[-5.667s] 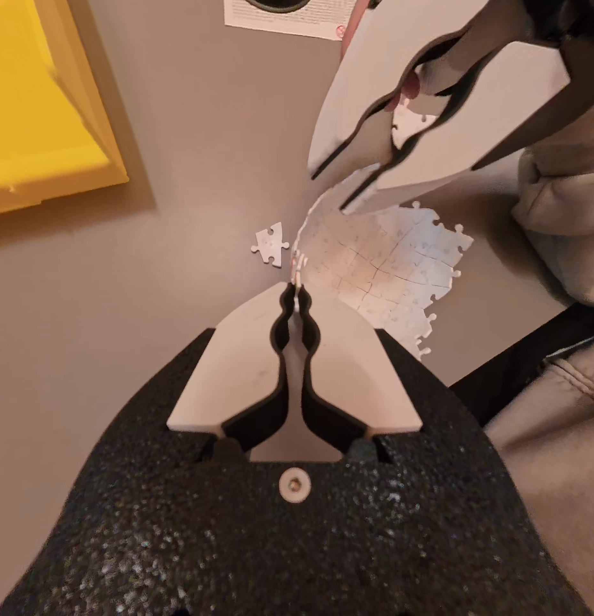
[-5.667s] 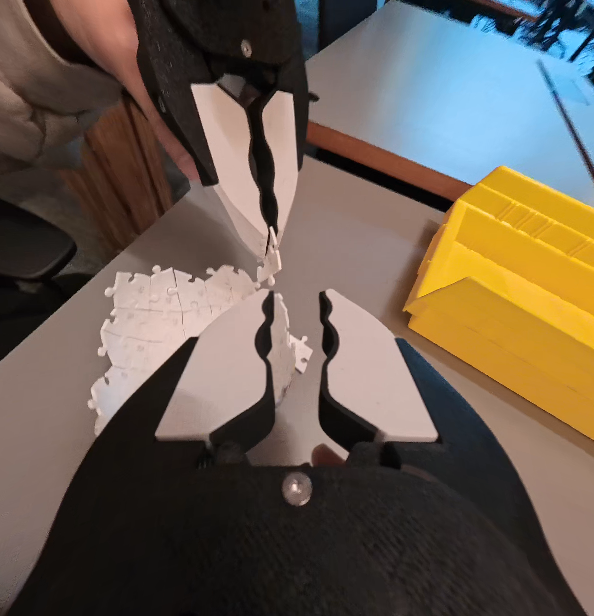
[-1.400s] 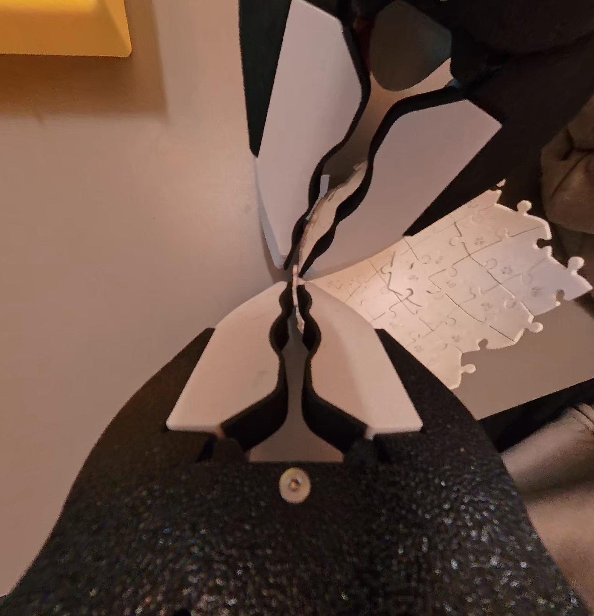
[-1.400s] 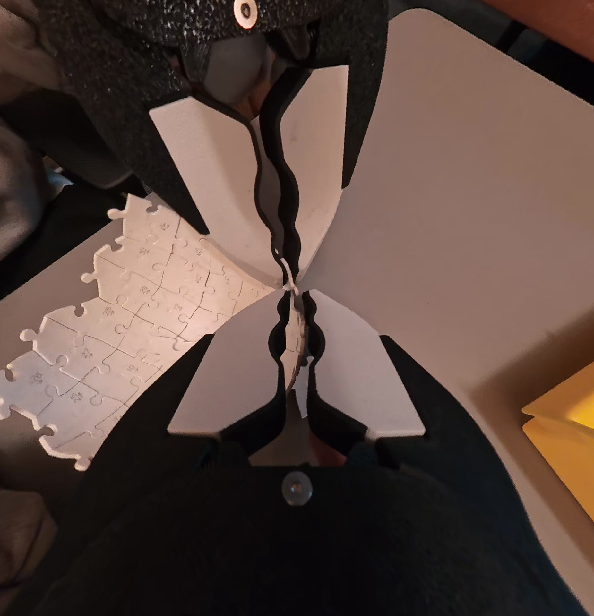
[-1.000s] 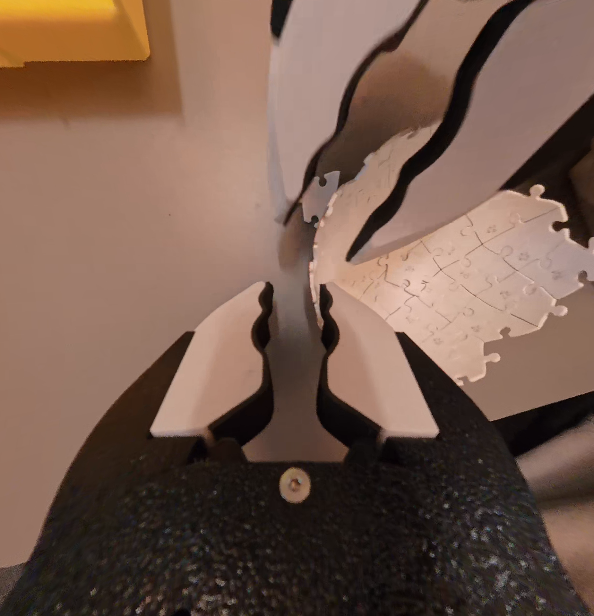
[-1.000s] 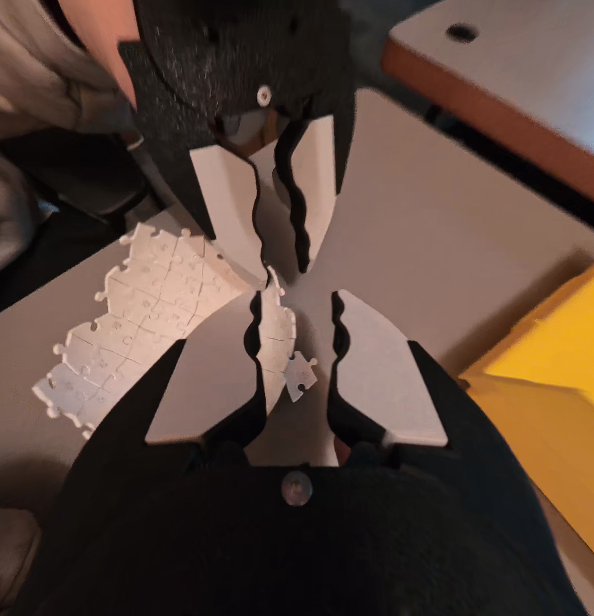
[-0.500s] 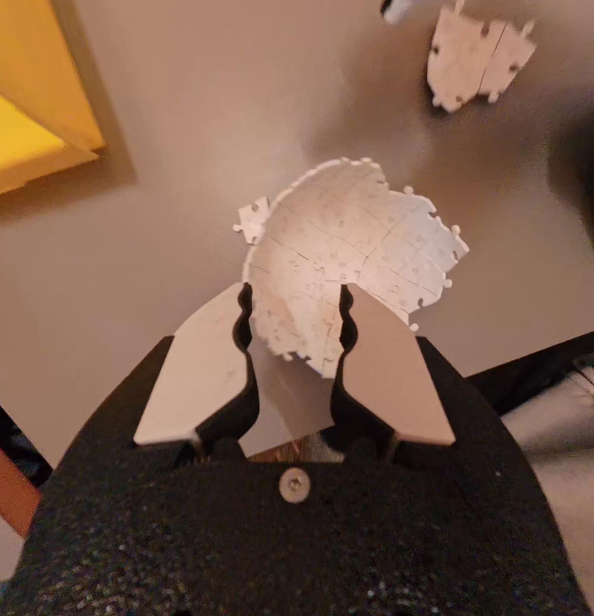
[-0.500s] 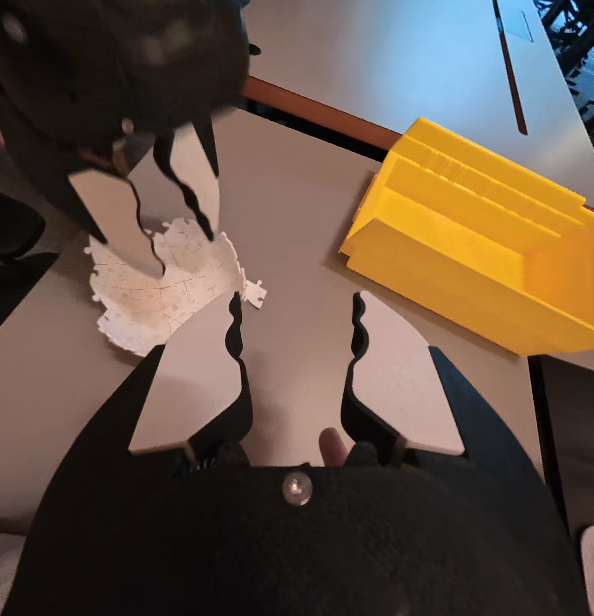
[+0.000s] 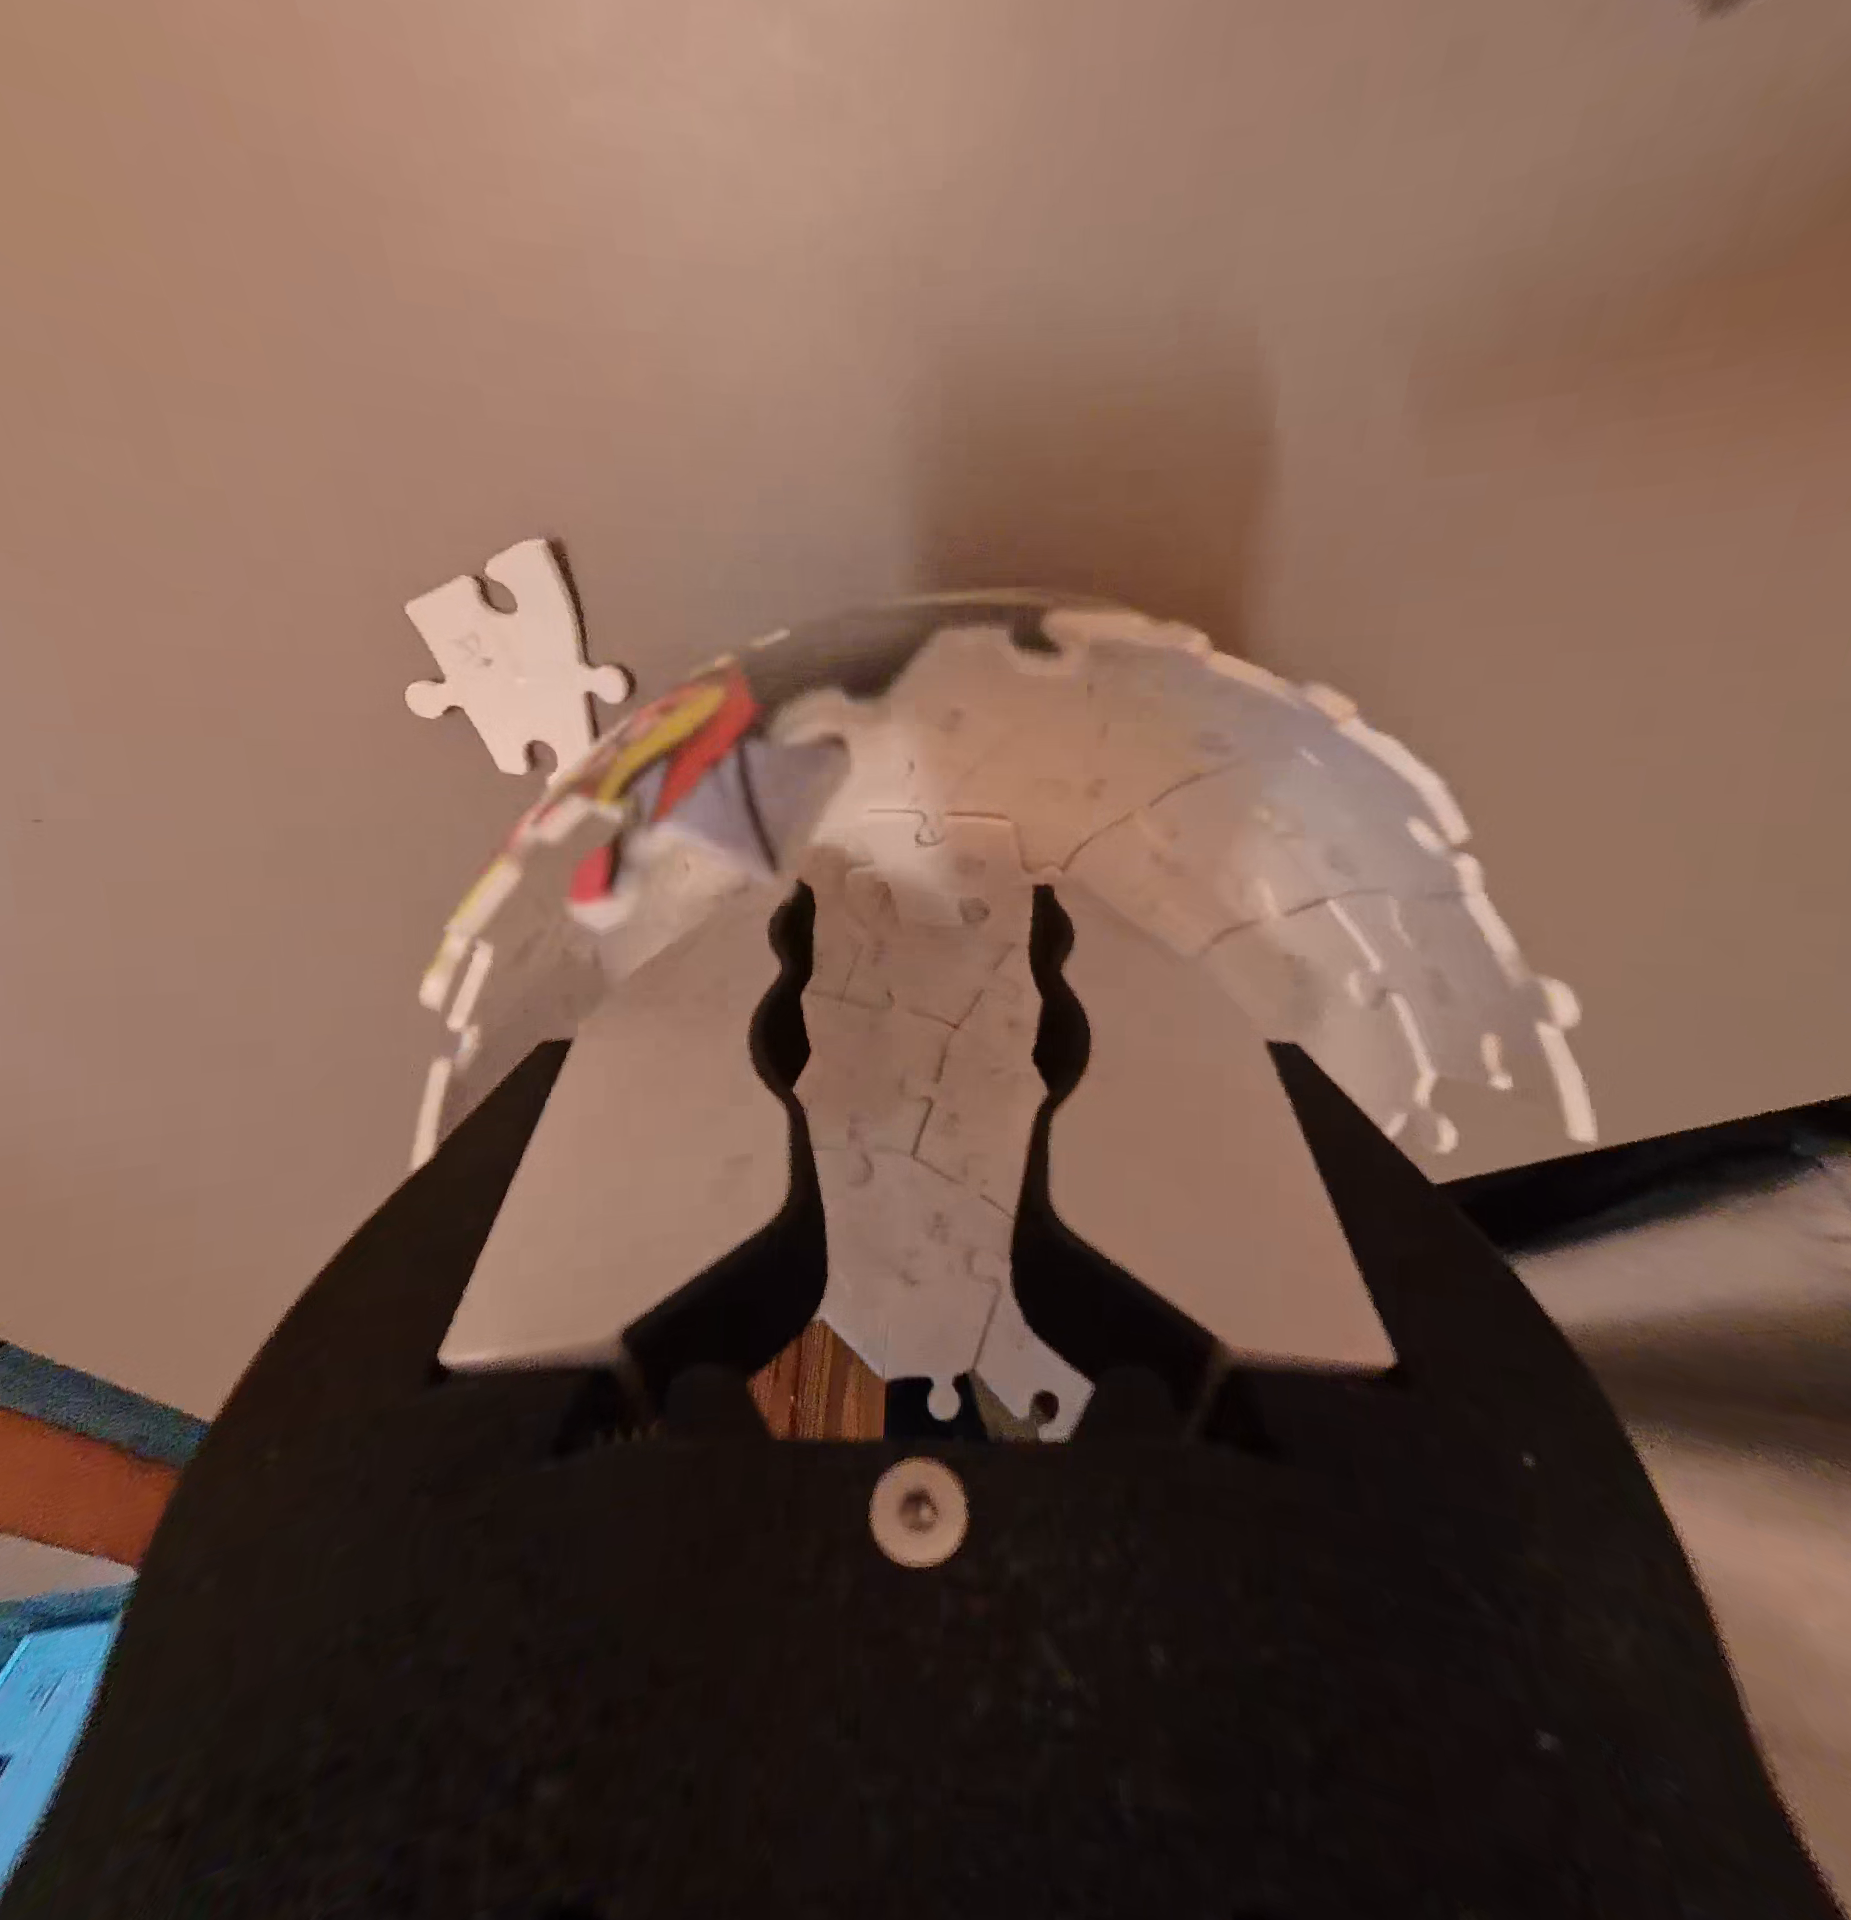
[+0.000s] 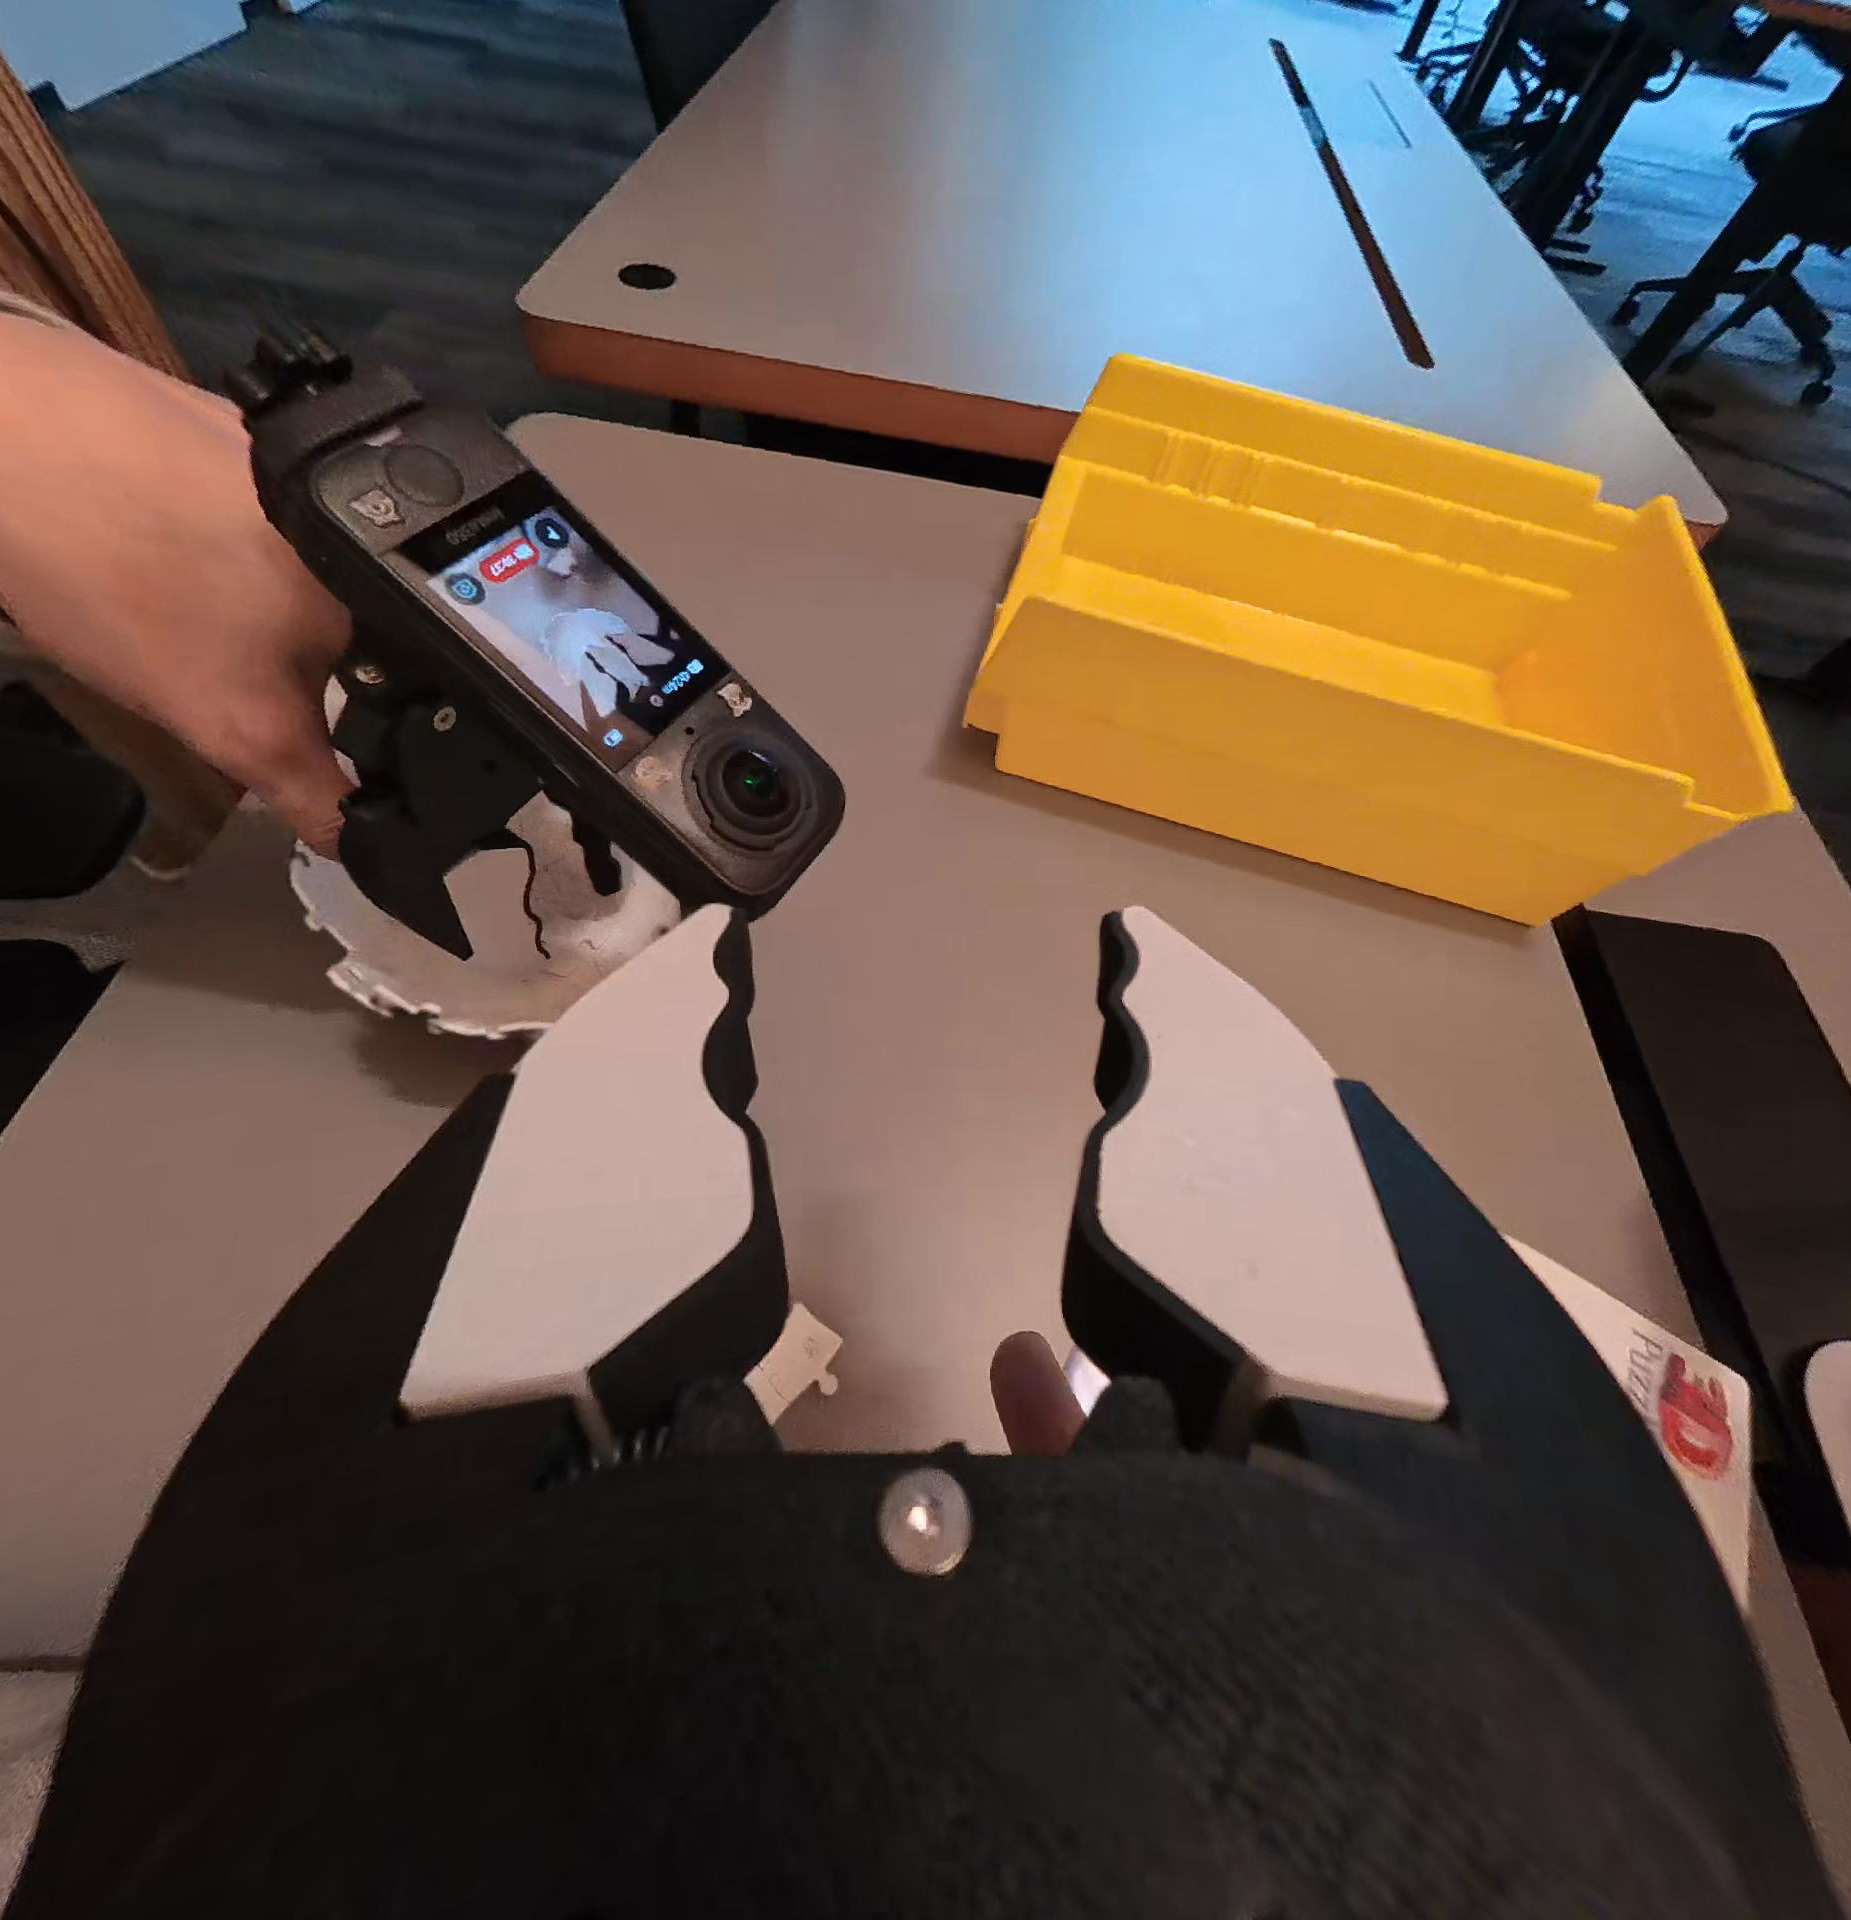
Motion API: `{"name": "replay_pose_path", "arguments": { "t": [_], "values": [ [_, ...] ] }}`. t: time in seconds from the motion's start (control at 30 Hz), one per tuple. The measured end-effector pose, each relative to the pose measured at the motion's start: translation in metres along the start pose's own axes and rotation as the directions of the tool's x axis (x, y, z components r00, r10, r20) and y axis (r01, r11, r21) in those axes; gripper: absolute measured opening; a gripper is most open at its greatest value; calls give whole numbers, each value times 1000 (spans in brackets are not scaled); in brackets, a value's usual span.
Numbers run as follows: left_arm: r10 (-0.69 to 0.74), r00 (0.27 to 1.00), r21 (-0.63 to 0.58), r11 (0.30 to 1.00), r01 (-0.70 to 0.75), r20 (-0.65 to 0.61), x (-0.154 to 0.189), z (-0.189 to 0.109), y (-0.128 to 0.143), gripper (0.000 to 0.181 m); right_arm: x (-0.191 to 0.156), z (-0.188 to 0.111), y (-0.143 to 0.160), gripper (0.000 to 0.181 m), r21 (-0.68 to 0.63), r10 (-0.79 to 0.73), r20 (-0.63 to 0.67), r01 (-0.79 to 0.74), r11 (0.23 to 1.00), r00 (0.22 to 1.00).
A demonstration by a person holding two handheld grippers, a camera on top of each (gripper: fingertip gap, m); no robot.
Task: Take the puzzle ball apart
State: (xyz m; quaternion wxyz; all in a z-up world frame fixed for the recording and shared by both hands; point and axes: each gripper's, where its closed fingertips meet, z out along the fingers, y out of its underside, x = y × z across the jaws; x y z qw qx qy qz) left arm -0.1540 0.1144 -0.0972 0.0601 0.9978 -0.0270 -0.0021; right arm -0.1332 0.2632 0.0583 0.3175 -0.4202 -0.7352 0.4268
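The puzzle ball is down to a white bowl-shaped shell (image 9: 1160, 810) lying hollow side up near the table's front left corner; its coloured outside shows at the rim. It also shows in the right wrist view (image 10: 453, 987). My left gripper (image 9: 921, 894) is open, its fingers dipped into the shell with the shell's inner wall between them; in the right wrist view this gripper (image 10: 516, 925) sits over the shell. One loose piece (image 9: 510, 655) lies just beyond the rim. My right gripper (image 10: 926, 935) is wide open and empty, above the bare table right of the shell. Another loose piece (image 10: 796, 1361) lies under it.
A yellow bin (image 10: 1368, 707) stands at the far right of the grey table (image 10: 900, 727). A printed sheet (image 10: 1679, 1434) lies at the near right edge. A second table (image 10: 1004, 187) stands behind, across a gap. A person's hand (image 10: 152, 623) holds the left gripper. About 20 cm separates my left fingertips from my right.
Both grippers were shut on the shell's edge, then opened as a piece came off. The right gripper pulled back and to the right. The left gripper dropped into the shell.
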Motion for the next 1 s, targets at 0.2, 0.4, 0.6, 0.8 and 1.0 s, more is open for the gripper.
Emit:
{"name": "replay_pose_path", "arguments": {
  "t": [0.2,0.4,0.6,0.8,1.0],
  "values": [
    [-19,1000,10,1000,19,2,3,4,-5,32,6,-4,7,65,-5,24,-12,-24,1000,1000],
    [-16,1000,26,1000,16,7,2,4,-2,31,8,-7,6,65,3,23,-23,-23,1000,999],
    [-37,999,86,996,36,19,-5,-4,-1,31,6,-3,7,65,-20,13,-22,-14,1000,1000],
    [-54,998,255,966,49,13,-8,-39,-9,31,-5,9,1,64,-9,23,39,-23,1000,999],
    [-90,979,608,793,-39,180,-29,-111,-28,31,-37,36,-36,53,112,158,258,-191,975,953]
  ]
}}
